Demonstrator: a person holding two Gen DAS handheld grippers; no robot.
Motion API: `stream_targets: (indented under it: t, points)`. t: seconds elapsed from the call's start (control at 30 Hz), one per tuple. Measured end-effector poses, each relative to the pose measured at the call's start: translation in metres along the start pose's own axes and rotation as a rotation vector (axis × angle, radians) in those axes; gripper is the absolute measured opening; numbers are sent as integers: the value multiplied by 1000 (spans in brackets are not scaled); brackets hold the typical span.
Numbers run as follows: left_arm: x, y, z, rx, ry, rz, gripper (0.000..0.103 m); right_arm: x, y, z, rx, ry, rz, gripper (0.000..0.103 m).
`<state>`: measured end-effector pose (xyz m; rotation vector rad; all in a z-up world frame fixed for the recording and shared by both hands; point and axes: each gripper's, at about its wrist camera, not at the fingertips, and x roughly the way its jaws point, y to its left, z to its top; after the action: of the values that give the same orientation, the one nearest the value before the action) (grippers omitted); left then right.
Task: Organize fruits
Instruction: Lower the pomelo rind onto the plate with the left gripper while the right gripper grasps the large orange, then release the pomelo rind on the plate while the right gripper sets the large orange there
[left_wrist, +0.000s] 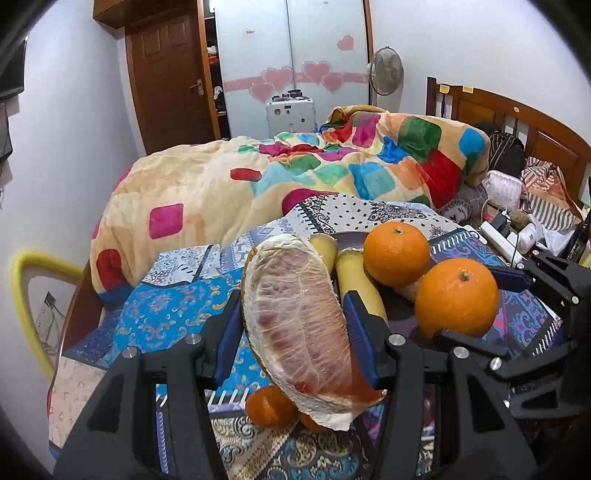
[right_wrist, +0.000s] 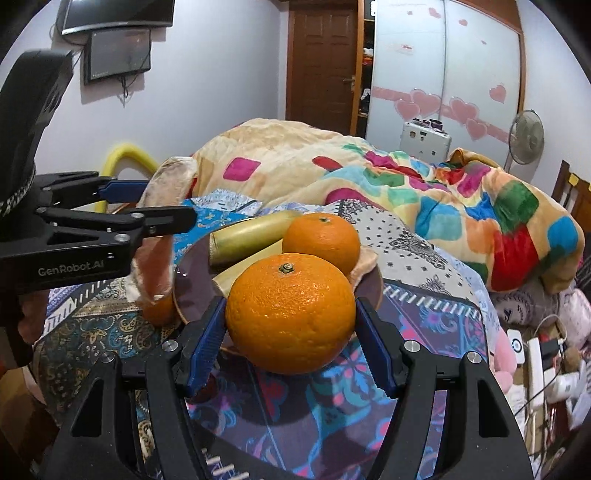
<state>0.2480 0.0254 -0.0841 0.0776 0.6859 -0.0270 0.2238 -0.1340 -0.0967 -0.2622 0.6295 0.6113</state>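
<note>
My left gripper (left_wrist: 291, 317) is shut on a large peeled pomelo segment (left_wrist: 299, 325), pink flesh with white pith, held above the patterned cloth left of a dark plate (left_wrist: 402, 314). My right gripper (right_wrist: 290, 321) is shut on a big orange (right_wrist: 290, 314), held at the plate's near edge (right_wrist: 192, 284). On the plate lie a second orange (right_wrist: 321, 242), two banana pieces (right_wrist: 251, 234) and another pomelo piece (right_wrist: 365, 266). Small oranges (left_wrist: 266, 406) lie on the cloth under the left gripper. The left gripper also shows in the right wrist view (right_wrist: 147, 206), the right gripper in the left wrist view (left_wrist: 491, 306).
The plate sits on a patterned cloth (right_wrist: 424, 258) over a bed. A colourful checked quilt (left_wrist: 258, 177) is heaped behind it. Chargers, cables and clutter (right_wrist: 535, 354) lie to the right. A yellow chair frame (left_wrist: 22, 280) stands at the left edge.
</note>
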Motion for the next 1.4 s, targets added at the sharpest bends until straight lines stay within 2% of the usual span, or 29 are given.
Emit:
stream_targets:
  t: [0.33,0.7,0.87,1.1,1.4]
  points:
    - [20,6,6,-25,25,-30,53,14,3,7,-18,10,-22,66]
    - [35,5,4,-33,63,-41,53,27,0,5,10,71,21,67]
    - [39,3,1,-24,96,-48,54,27,3,5,-3,79,10,67]
    - [20,2,-1,0,74,-56,58,21,3,5,15,84,14,67]
    - [-22,14,-8,-15,44,-39,58,-17,1,10,43,19,-17,68]
